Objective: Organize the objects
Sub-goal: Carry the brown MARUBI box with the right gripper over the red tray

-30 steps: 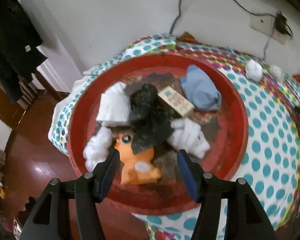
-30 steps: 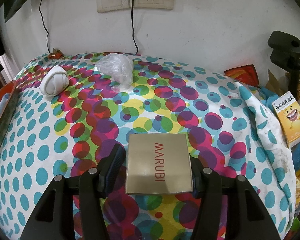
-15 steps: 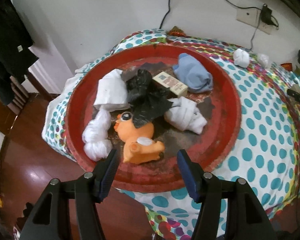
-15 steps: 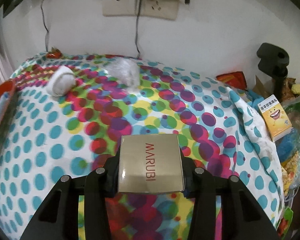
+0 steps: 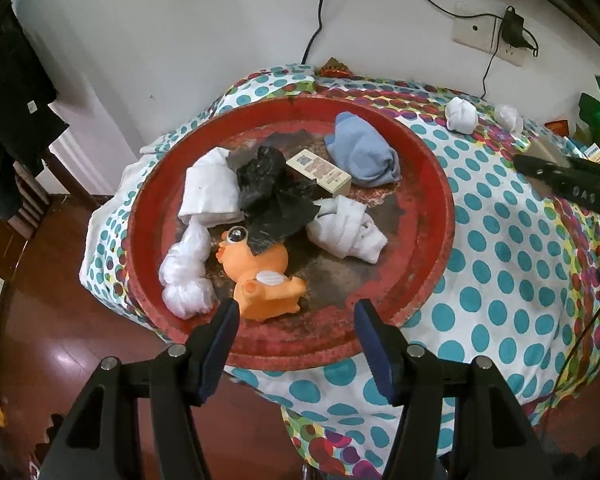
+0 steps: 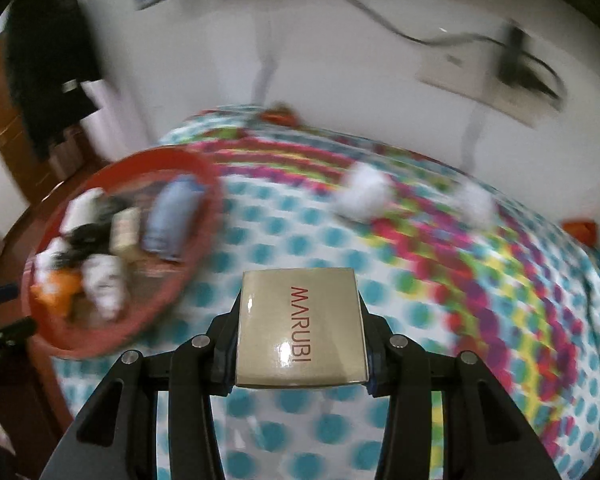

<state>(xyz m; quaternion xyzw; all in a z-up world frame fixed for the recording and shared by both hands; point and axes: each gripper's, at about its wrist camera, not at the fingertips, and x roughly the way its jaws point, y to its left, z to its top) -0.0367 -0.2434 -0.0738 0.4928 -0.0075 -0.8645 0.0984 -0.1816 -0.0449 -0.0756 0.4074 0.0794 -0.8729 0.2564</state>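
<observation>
1. The right tool [image 6: 300, 334] is angled downward at lower centre, clamped on the beige MARUBI box [image 6: 300, 328], held above the dotted desk [image 6: 380, 240].
2. The left tool [image 5: 296, 332] is held apart and empty over the near rim of the red tray [image 5: 432, 184], just short of the orange toy [image 5: 260, 280].

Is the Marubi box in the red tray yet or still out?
Out. The box is clamped in the right tongs, over the cloth beside the tray.

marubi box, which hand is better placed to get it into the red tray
Right. The right gripper already clamps the MARUBI box, with the red tray in view; the left gripper hangs open and empty.
</observation>
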